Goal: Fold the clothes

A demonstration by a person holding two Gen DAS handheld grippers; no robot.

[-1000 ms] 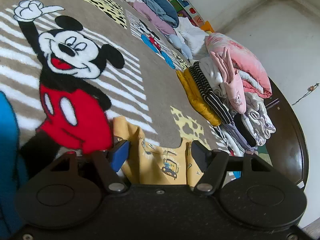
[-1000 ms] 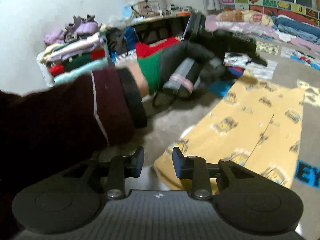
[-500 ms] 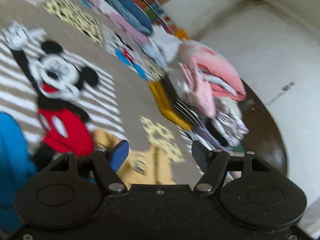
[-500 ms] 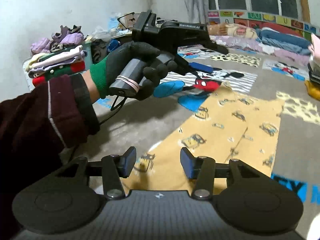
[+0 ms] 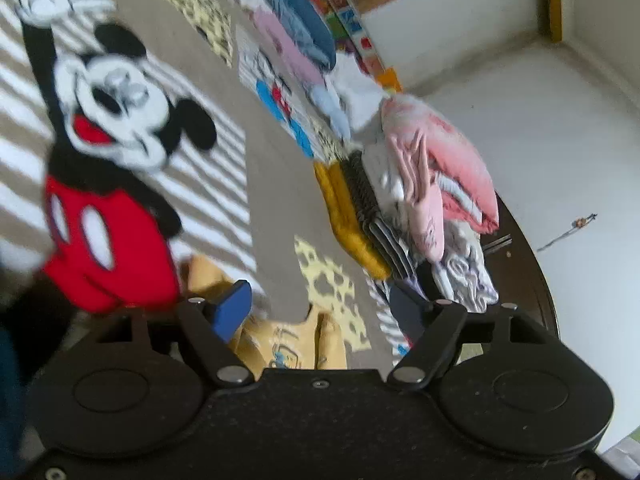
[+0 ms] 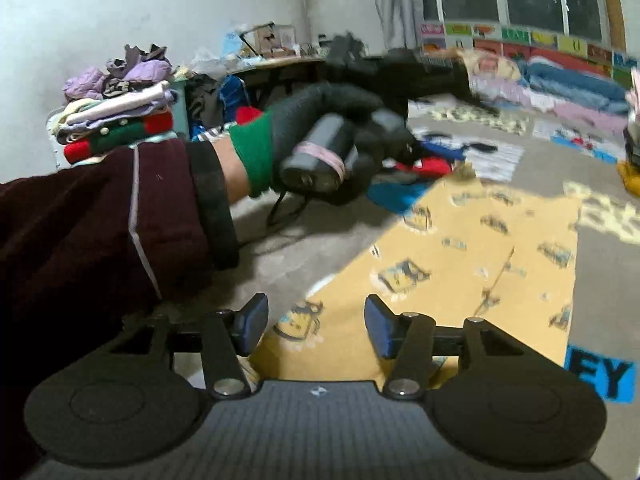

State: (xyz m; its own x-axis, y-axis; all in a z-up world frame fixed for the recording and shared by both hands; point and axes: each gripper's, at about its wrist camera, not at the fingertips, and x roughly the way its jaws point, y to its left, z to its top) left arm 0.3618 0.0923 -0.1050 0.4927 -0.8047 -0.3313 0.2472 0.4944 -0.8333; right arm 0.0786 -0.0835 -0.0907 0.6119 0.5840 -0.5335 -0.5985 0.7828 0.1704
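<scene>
blurred: clothes stack (image 5: 420,208) | cut off: yellow garment (image 5: 288,344) behind gripper body

both tools' jaws are opening, empty: left tool (image 5: 320,308), right tool (image 6: 316,326).

The only legible lettering is "EY" in bold black capitals on a blue patch (image 6: 604,374) of the patterned blanket (image 6: 600,280), at about four o'clock in the right wrist view. Other prints are too blurred to read.
</scene>
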